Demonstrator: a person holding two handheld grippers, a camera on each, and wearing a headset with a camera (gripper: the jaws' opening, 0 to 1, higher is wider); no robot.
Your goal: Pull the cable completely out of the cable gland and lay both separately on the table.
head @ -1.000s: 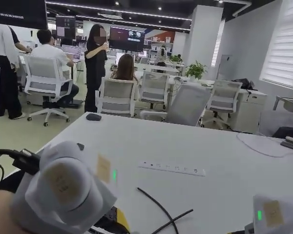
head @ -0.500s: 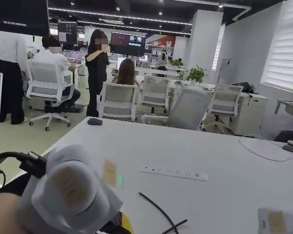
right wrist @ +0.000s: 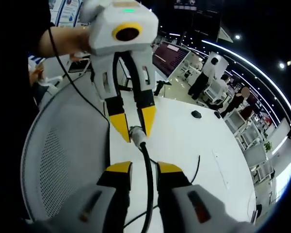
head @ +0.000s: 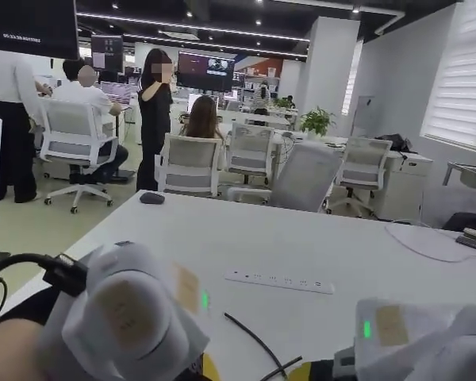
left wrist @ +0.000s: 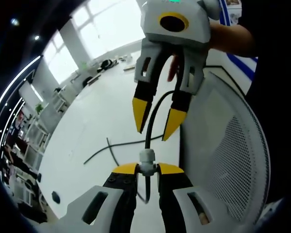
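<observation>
Left gripper (left wrist: 148, 170) closed down to the width of the cable gland (left wrist: 146, 160), pale body pinched between the 2 yellow tips. Black cable (left wrist: 147, 141) threaded through the gland, rising straight from it into the gap of the right gripper (left wrist: 153, 127). Right gripper's jaws well apart, cable running between them with clearance on both sides, nothing gripped. Grippers nose to nose in the air by the edge of the white table (left wrist: 97, 111), mesh chair back (left wrist: 233, 145) just beside. Gland near the right gripper's tips, not touching. On the table, 2 black cable lengths (head: 254, 341) lying crossed.
</observation>
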